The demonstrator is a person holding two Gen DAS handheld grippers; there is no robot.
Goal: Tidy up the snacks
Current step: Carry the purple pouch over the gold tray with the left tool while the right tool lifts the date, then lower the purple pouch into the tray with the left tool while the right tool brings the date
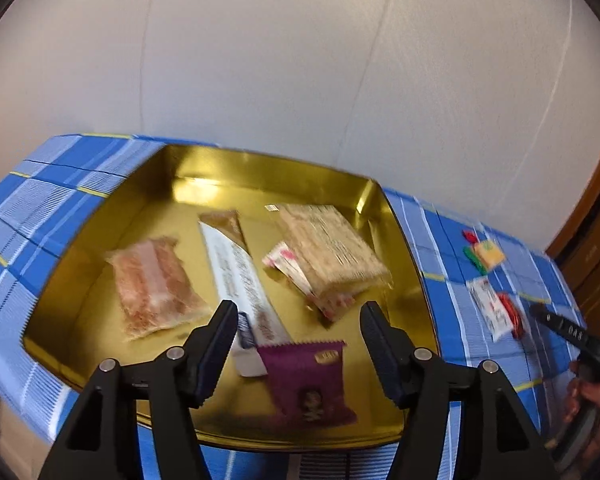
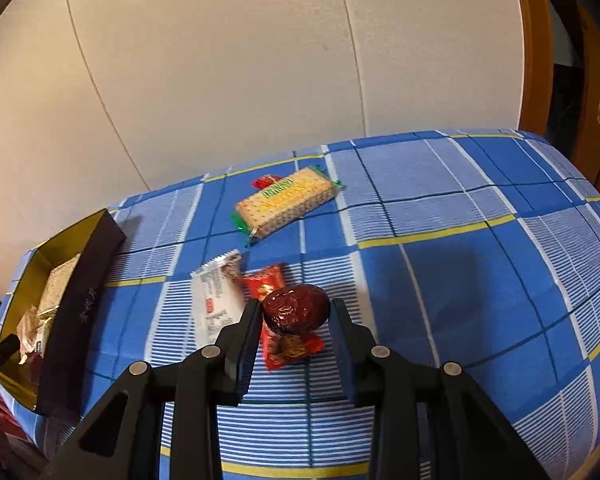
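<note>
A gold tin box (image 1: 268,172) sits on the blue checked cloth. It holds a pink wafer pack (image 1: 156,284), a long white bar (image 1: 240,276), a tan cracker pack (image 1: 332,248) and a purple packet (image 1: 308,384). My left gripper (image 1: 298,320) is open and empty above the purple packet. In the right wrist view my right gripper (image 2: 295,312) is shut on a wrapped red date (image 2: 296,306), just above a red packet (image 2: 284,344). A white packet (image 2: 216,300) and a cracker pack (image 2: 288,200) lie on the cloth beyond.
The box's dark outer wall (image 2: 84,300) stands at the left of the right wrist view. A small red candy (image 2: 266,181) lies behind the cracker pack. A white wall runs behind the table; a wooden door frame (image 2: 536,40) is at right.
</note>
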